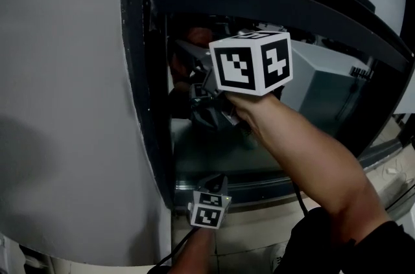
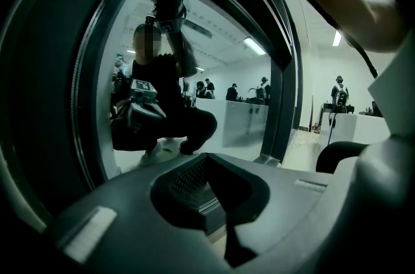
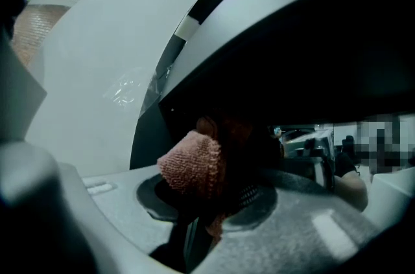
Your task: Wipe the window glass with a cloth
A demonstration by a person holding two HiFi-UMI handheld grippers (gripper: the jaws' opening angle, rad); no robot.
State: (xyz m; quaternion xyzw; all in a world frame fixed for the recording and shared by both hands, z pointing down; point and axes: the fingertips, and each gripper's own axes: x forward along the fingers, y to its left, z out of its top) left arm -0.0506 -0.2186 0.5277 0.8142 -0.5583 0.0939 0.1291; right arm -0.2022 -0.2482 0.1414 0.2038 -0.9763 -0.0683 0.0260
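Window glass fills the dark frame in the head view. There we see the right gripper raised to the pane's upper left part, with something reddish, the cloth, at its tip near the frame's corner. The left gripper hangs low by the bottom edge of the frame, well apart from the cloth. In the left gripper view its jaws are drawn together on nothing, and the glass ahead reflects a crouching person and a lit room. In the right gripper view the jaws are clamped on the pinkish cloth, which bunches out above them toward the dark pane. We judge that the wiping is under way at the top left. We see no streaks or wet marks to show which parts are done, so we take the middle, right and lower stretches of the pane as left to do.
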